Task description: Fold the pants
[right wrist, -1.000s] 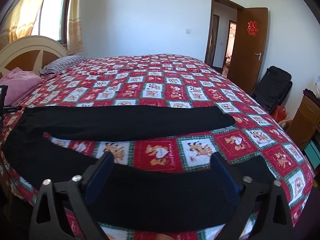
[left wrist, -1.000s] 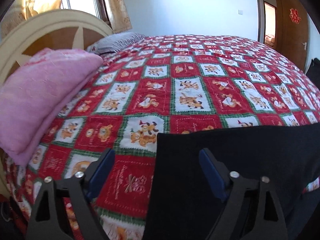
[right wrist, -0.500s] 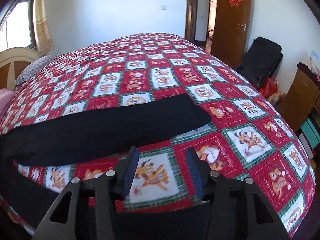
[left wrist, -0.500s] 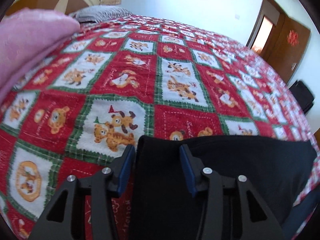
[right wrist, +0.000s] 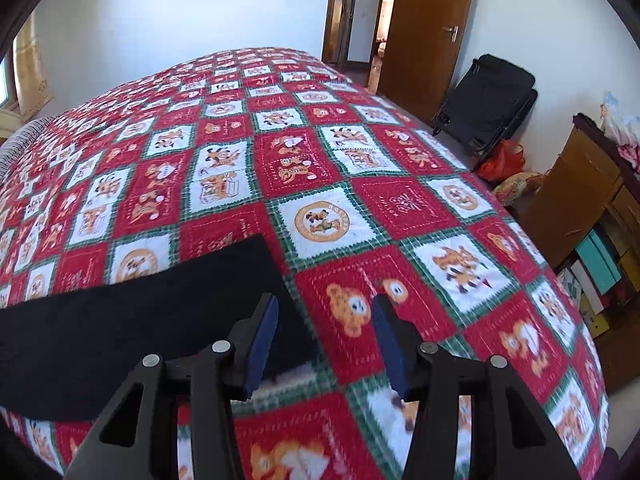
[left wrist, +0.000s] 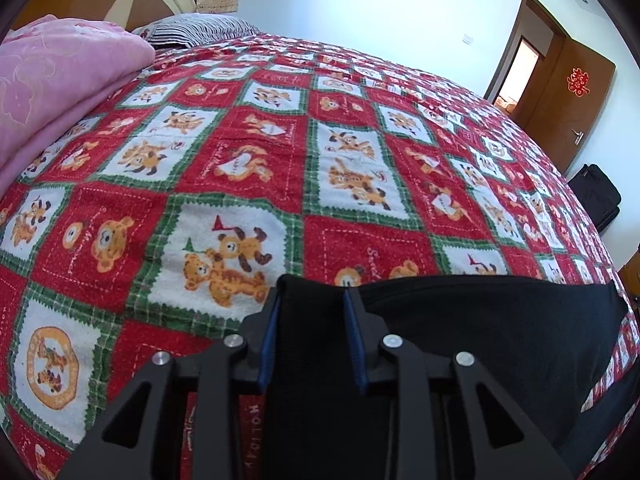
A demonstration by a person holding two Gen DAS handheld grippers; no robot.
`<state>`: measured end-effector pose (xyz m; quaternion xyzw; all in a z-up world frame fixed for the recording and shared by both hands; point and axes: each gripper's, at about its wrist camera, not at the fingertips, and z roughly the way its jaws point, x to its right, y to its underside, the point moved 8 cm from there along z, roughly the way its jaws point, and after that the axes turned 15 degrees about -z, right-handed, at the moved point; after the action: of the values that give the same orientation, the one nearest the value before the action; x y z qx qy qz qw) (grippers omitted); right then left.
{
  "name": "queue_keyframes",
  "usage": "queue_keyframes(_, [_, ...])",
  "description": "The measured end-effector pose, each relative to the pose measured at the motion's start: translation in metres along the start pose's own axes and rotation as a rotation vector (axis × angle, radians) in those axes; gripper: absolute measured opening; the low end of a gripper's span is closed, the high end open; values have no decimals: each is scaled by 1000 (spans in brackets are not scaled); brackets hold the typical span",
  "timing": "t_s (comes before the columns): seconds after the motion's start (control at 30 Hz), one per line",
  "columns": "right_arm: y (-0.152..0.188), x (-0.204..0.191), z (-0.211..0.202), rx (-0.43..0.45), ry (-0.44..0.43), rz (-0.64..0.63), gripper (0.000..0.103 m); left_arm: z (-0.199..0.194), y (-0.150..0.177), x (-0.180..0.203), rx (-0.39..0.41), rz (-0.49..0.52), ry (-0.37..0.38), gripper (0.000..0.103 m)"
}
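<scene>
Black pants (left wrist: 480,332) lie on a red patterned bedspread (left wrist: 248,168). My left gripper (left wrist: 310,300) is shut on a bunched corner of the pants, the cloth filling the gap between its blue pads. In the right wrist view one pant leg (right wrist: 132,320) stretches left across the bed, its end just left of my right gripper (right wrist: 326,312). The right gripper is open and empty, low over the bedspread (right wrist: 360,208), its left pad beside the leg's end.
A pink folded blanket (left wrist: 52,92) and a striped pillow (left wrist: 196,28) lie at the headboard end. A black suitcase (right wrist: 488,100), a red bag (right wrist: 502,160), a wooden cabinet (right wrist: 580,188) and a brown door (right wrist: 428,36) stand beyond the bed's right edge.
My left gripper has closed onto the pants corner. My right gripper has moved right, from over the near leg to the end of the far leg, and has narrowed but stays open.
</scene>
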<state>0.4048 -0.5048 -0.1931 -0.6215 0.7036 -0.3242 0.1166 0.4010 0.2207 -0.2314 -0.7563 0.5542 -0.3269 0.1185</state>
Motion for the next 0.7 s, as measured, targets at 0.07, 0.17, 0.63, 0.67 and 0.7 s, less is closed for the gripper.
queue_keyframes(0.07, [-7, -5, 16, -20, -59, 6, 52, 2, 0, 1, 3, 8, -12, 34])
queue_keyframes(0.17, [-18, -15, 39, -42, -96, -7, 60, 2, 0, 3, 13, 24, -38, 39])
queue_keyframes(0.63, [-28, -38, 73, -67, -229, -49, 21, 6, 5, 11, -8, 105, -77, 44])
queue_keyframes(0.67, [-29, -40, 70, -64, -225, -55, 14, 4, 5, 13, -2, 105, -66, 36])
queue_keyframes(0.7, [-30, -41, 69, -60, -224, -58, 6, 3, 6, 16, -2, 107, -50, 22])
